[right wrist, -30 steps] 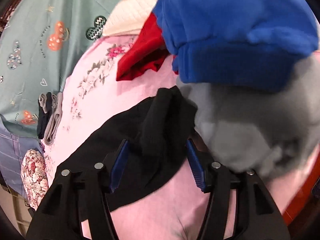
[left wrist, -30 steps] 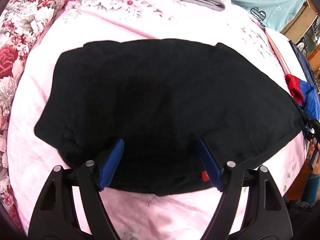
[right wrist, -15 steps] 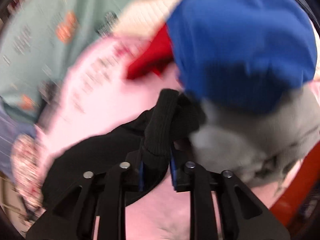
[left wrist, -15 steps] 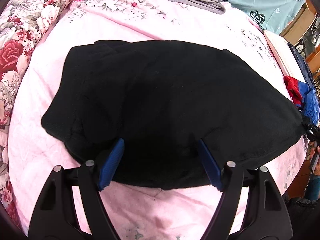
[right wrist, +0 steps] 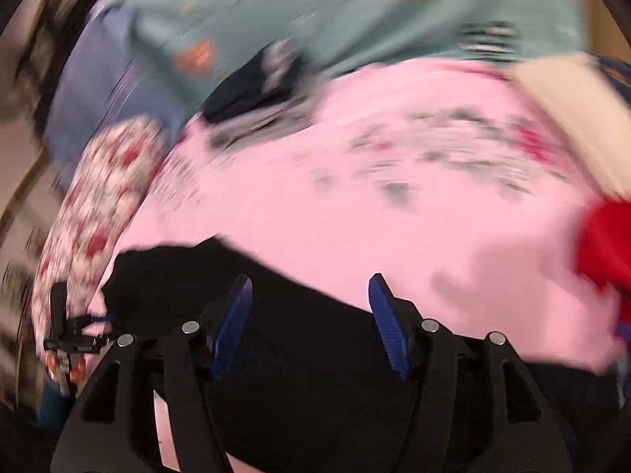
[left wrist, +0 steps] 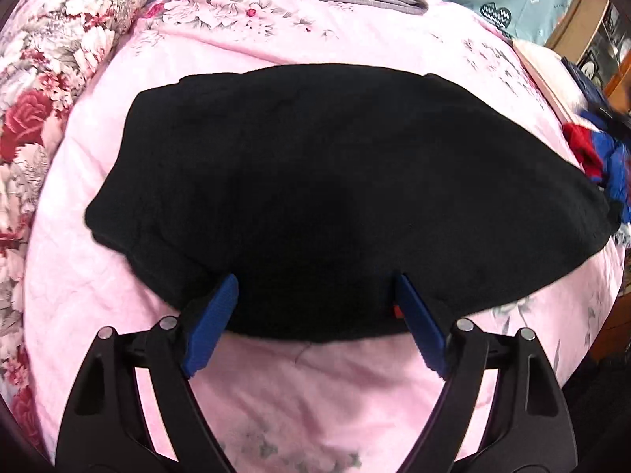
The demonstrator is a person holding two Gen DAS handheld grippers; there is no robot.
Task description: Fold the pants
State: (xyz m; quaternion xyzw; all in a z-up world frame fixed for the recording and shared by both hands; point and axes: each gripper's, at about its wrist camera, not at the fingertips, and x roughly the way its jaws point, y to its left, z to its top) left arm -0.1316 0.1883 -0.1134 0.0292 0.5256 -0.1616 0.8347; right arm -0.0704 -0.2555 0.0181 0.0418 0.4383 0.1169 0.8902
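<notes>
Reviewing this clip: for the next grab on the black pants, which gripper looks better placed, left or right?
Probably left. The left gripper is open, its view steady, with the near hem of the black pants between its fingers on the pink sheet. The right gripper is also open, but its view is motion-blurred, suggesting it is mid-swing.

My pants [left wrist: 323, 197] are plain black, on a pink flowered sheet [left wrist: 276, 39]; my gripper pads [left wrist: 211, 321] are blue, the quilt [left wrist: 47, 63] red-rose
</notes>
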